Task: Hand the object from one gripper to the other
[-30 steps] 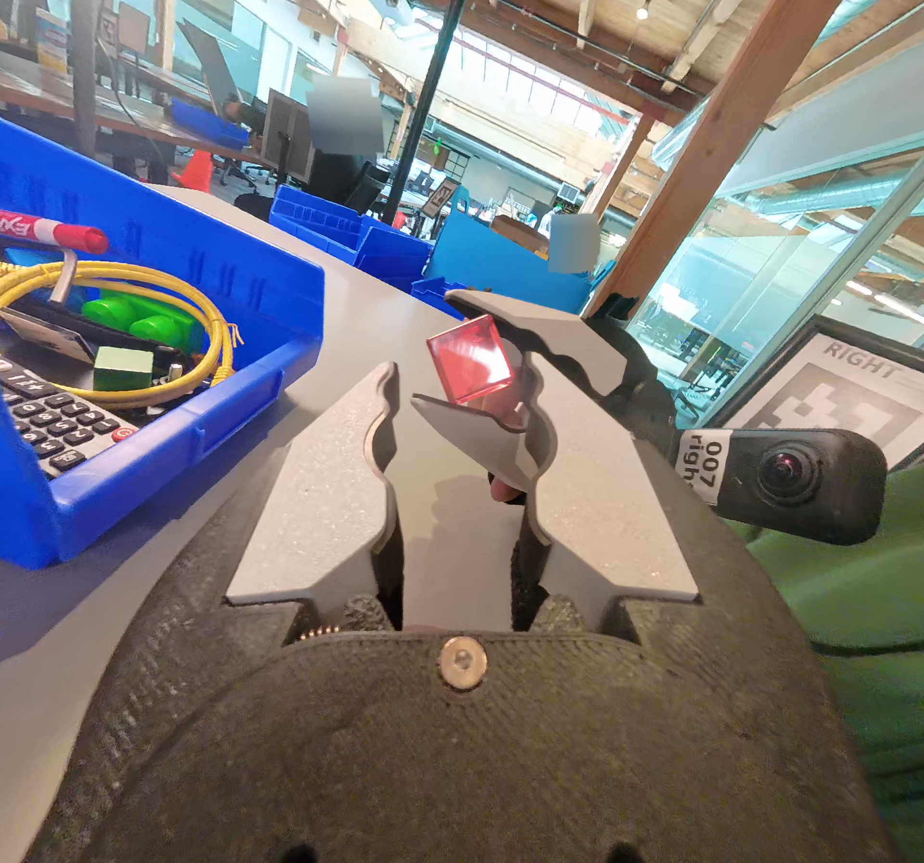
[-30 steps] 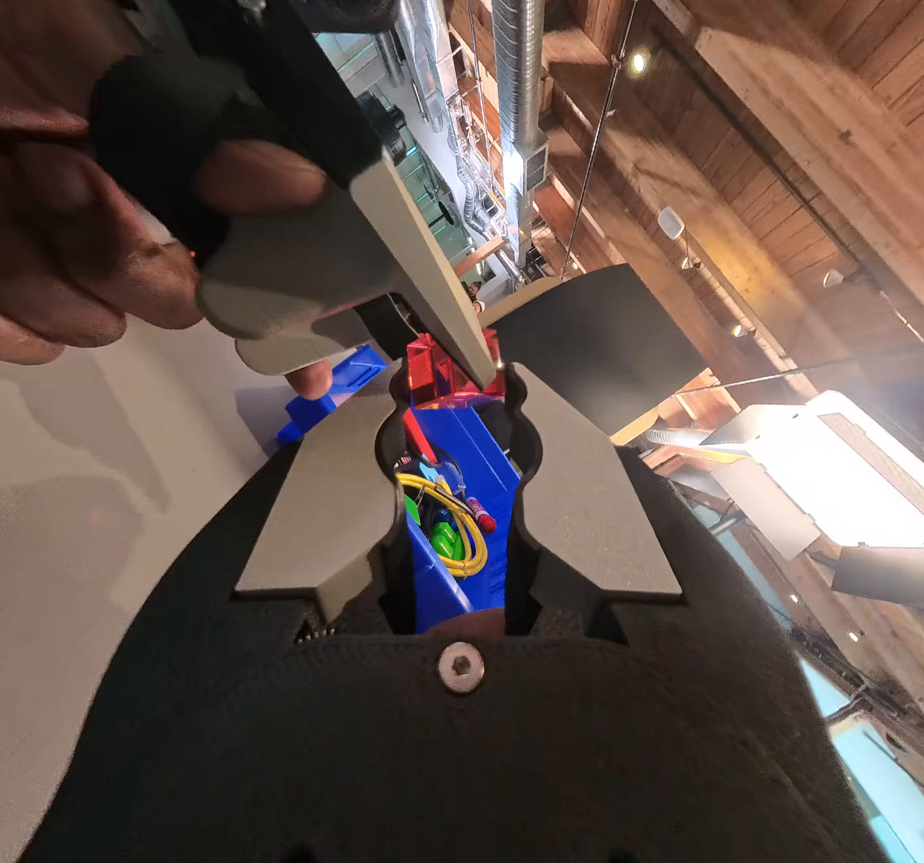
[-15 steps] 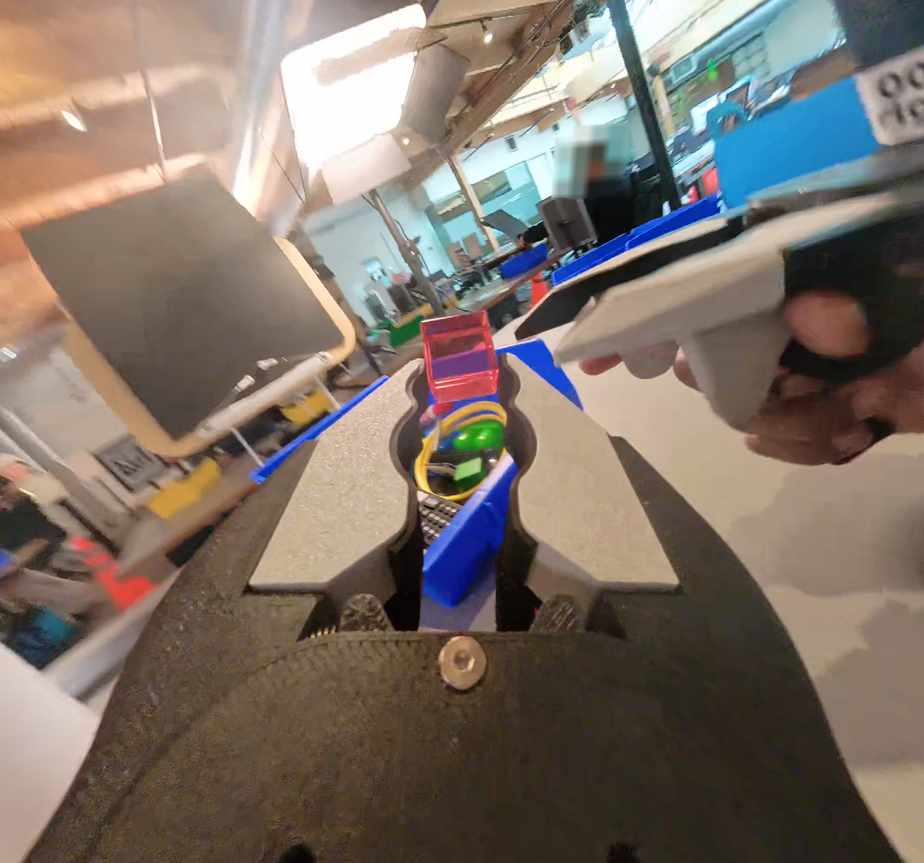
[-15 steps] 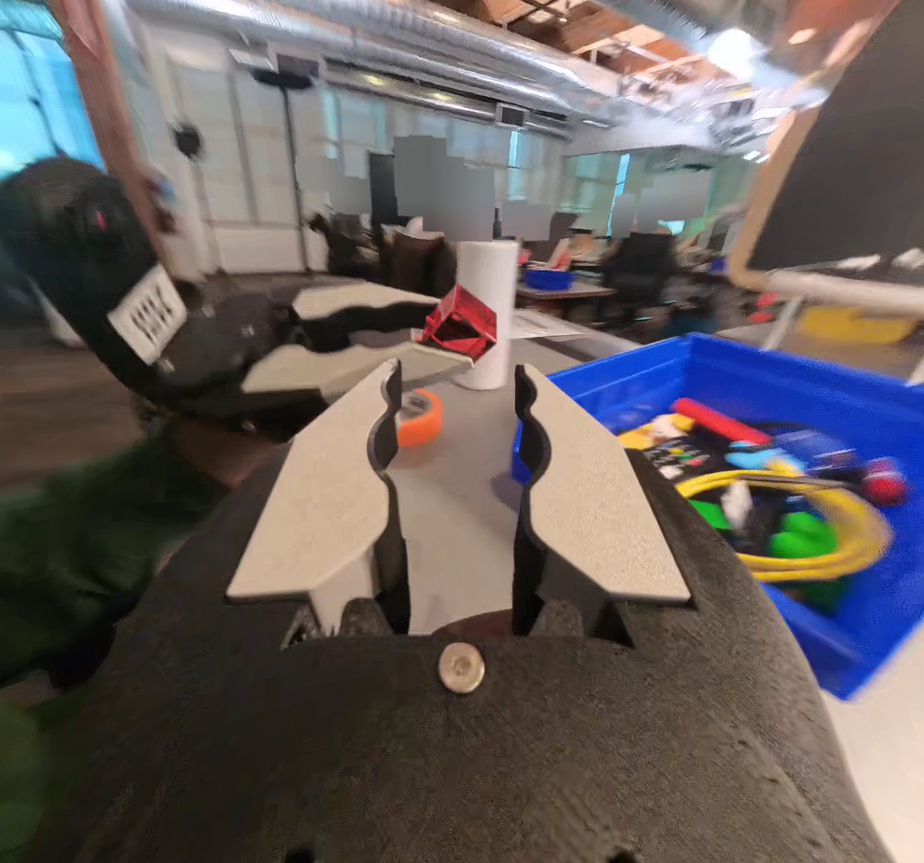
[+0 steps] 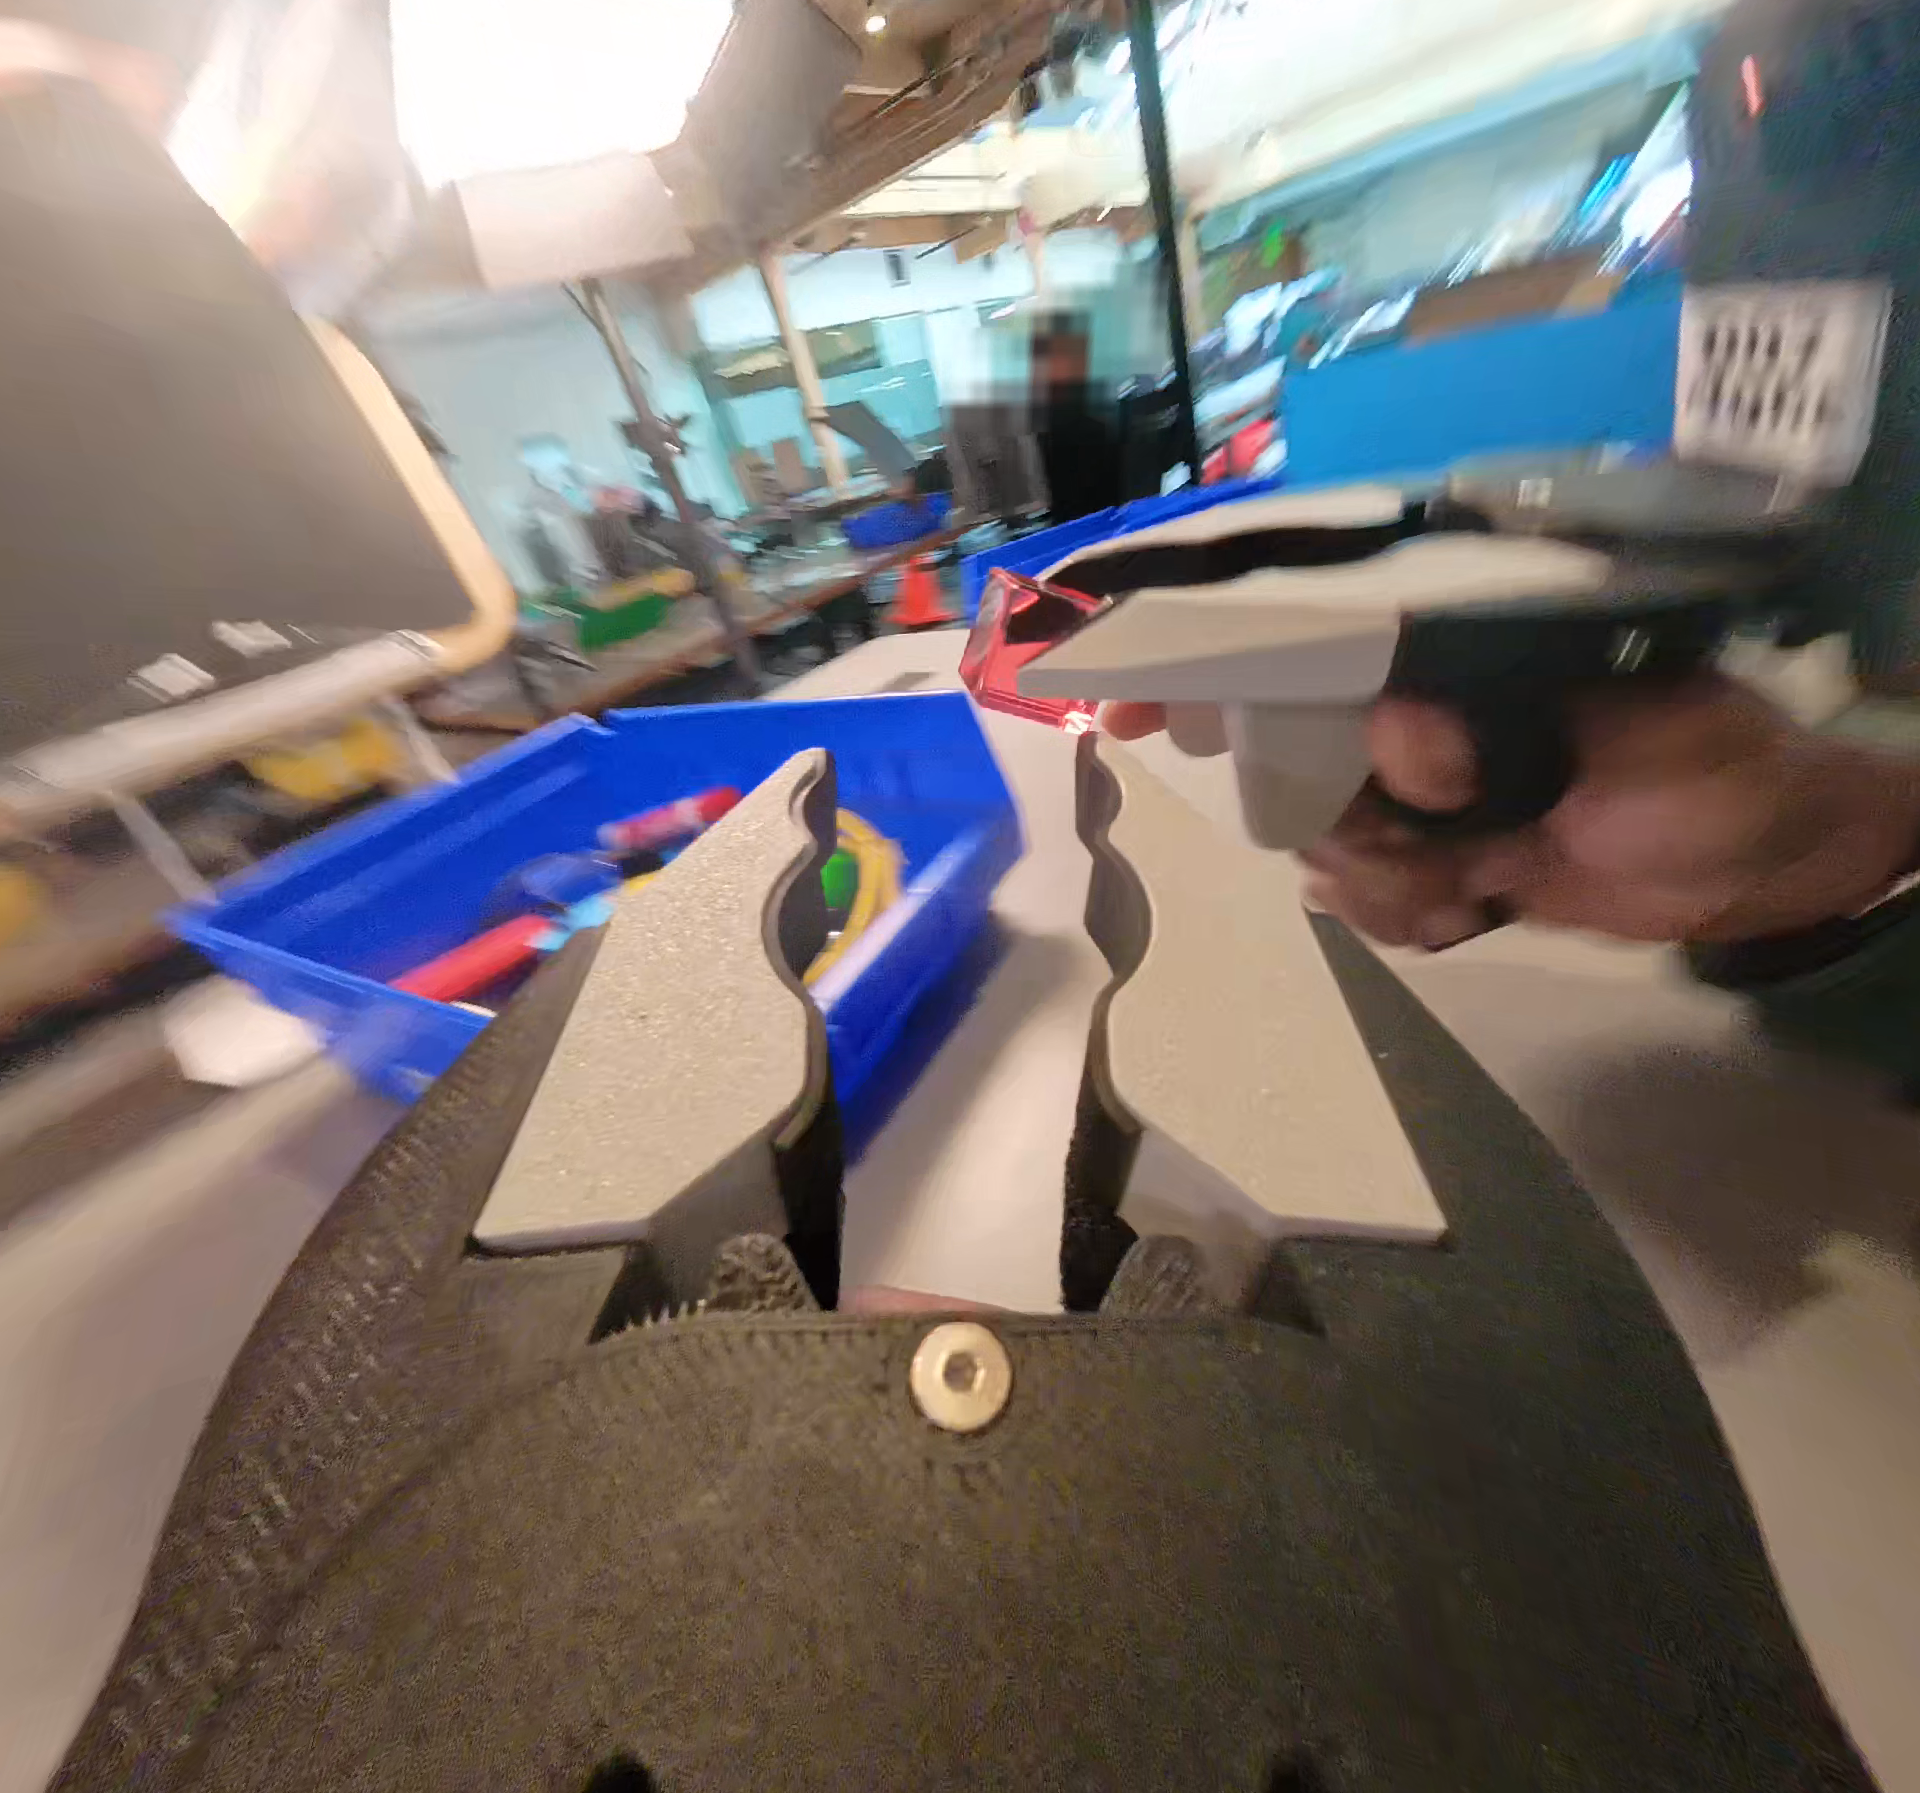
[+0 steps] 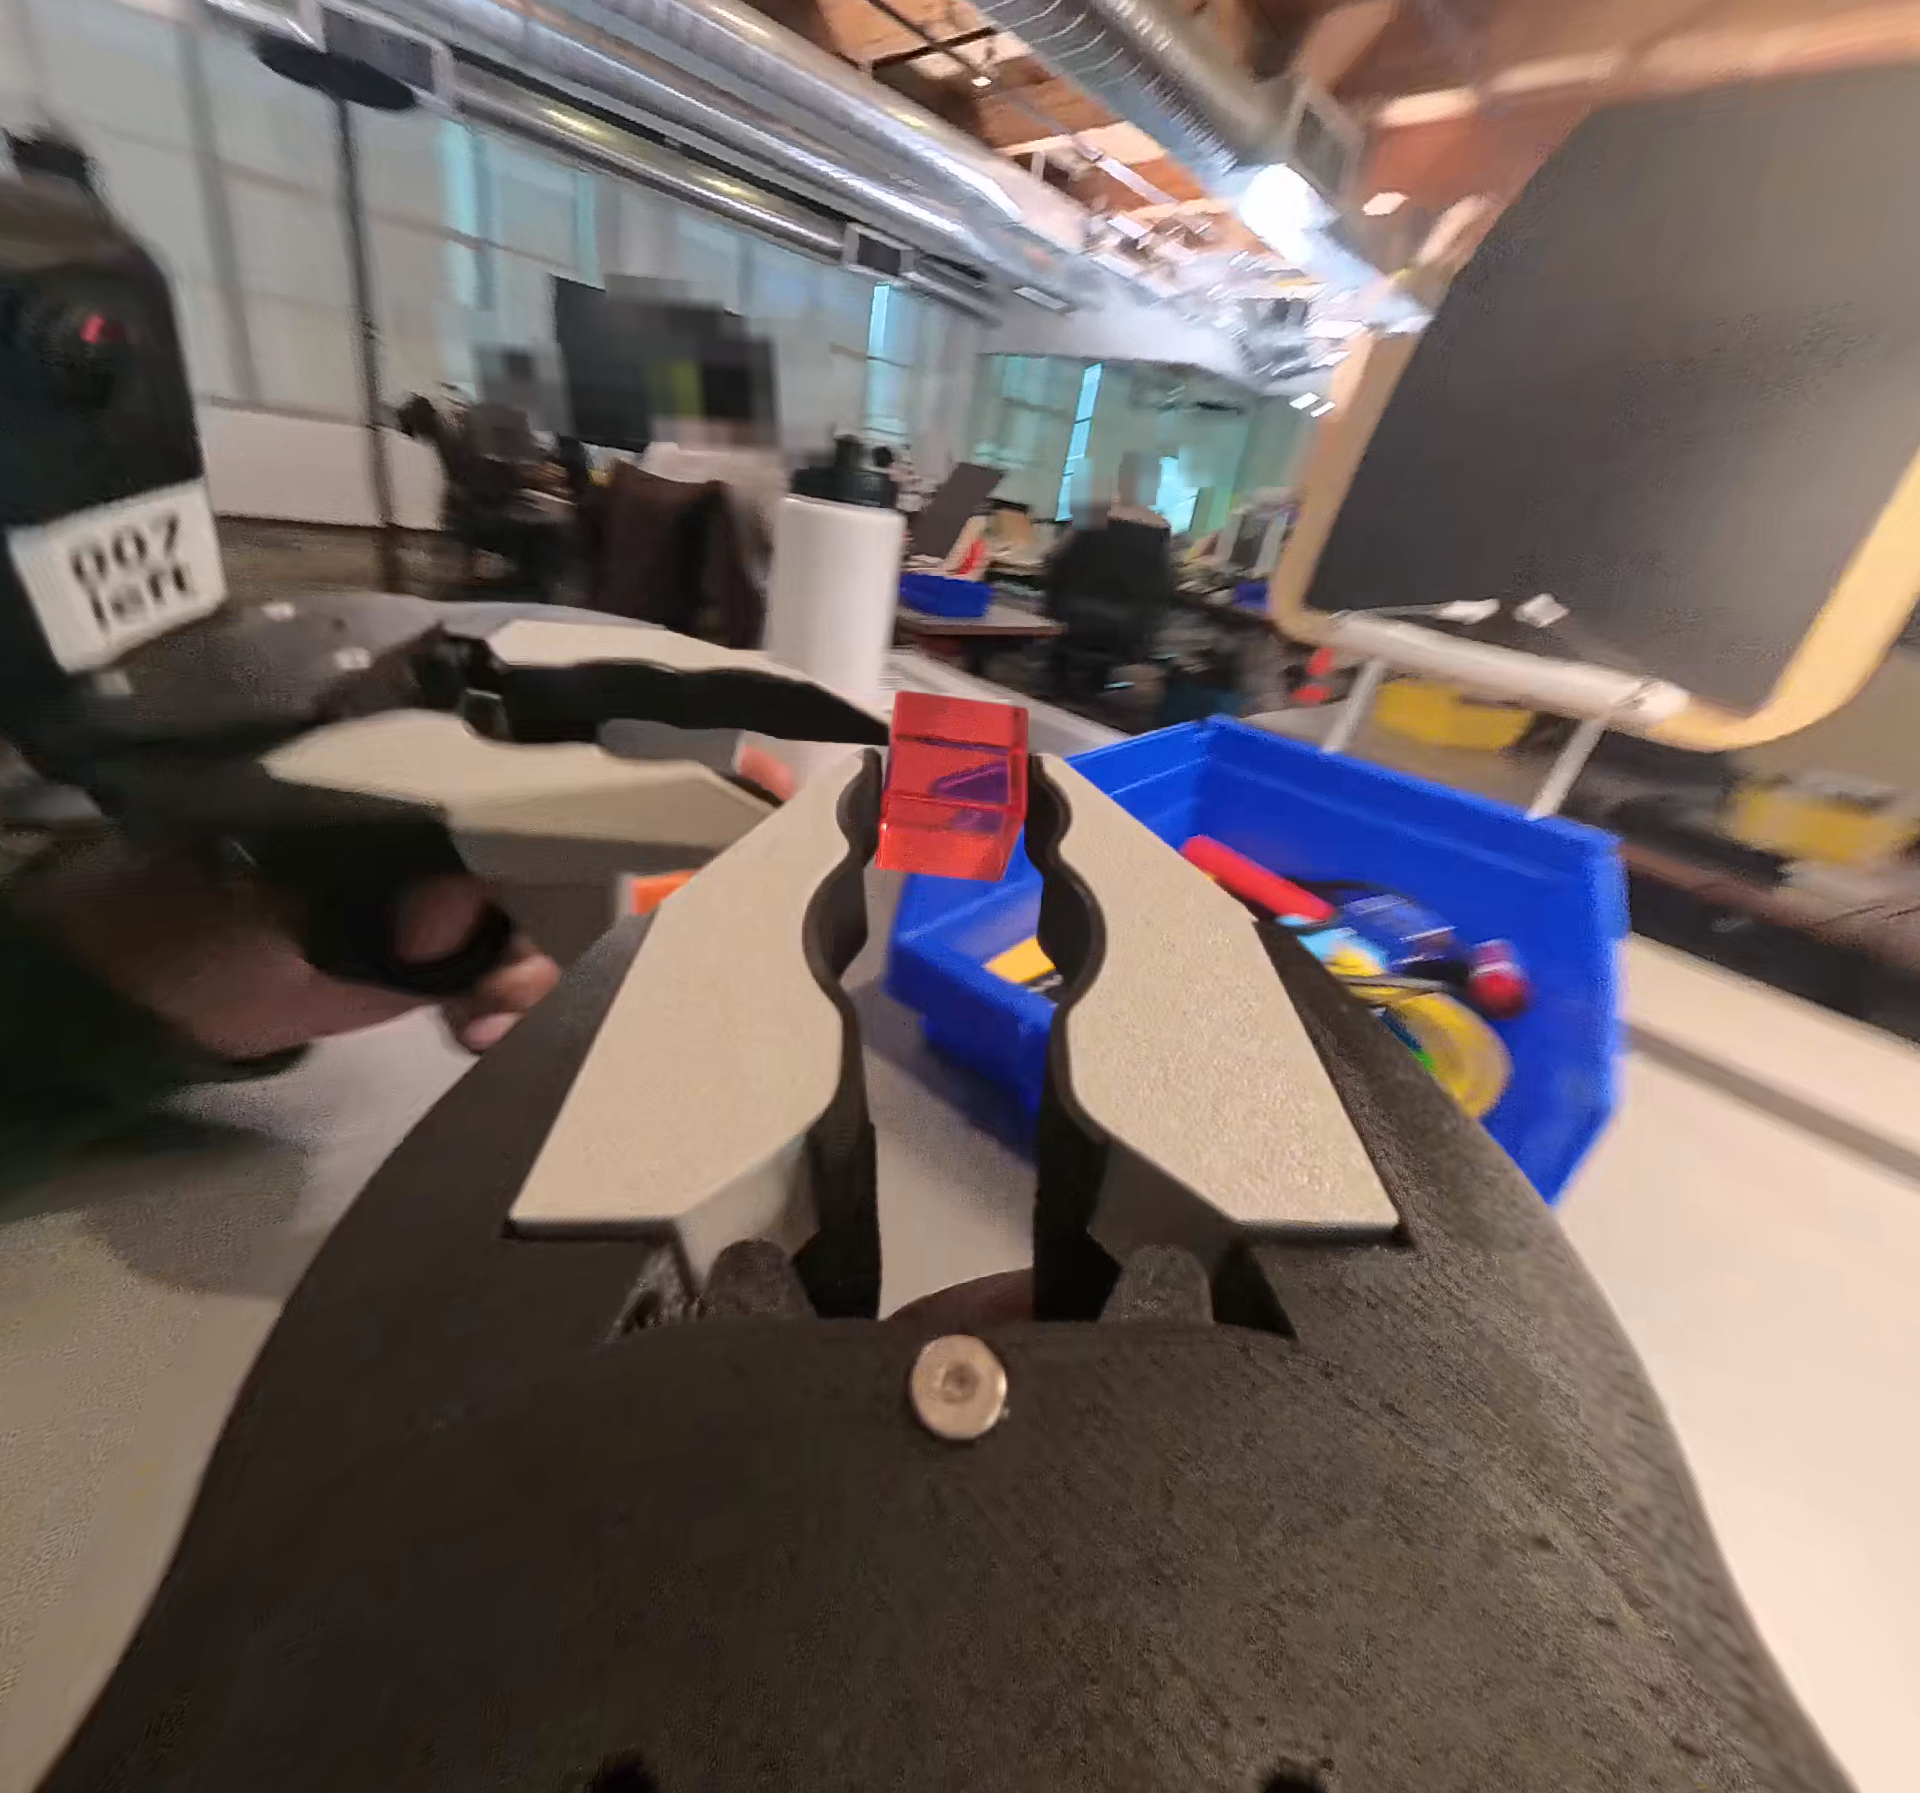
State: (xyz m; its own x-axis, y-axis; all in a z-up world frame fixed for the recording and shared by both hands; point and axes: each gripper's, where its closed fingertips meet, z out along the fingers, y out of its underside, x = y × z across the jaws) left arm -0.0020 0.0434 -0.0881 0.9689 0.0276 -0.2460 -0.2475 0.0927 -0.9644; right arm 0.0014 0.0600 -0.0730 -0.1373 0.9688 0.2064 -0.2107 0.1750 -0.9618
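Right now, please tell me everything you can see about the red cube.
The red cube is small, translucent and glossy, like clear plastic, with a purple tint inside. It is held in the air, slightly tilted, pinched between the fingertips of the right claw, above the grey table near the blue bin. The left claw is open, close by, and does not hold it.

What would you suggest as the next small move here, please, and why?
Probably draw the left gripper back clear. The red cube, in its jaws half a second ago, now sits pinched at the tips of the right gripper, and the left jaws stand open and empty beside it.
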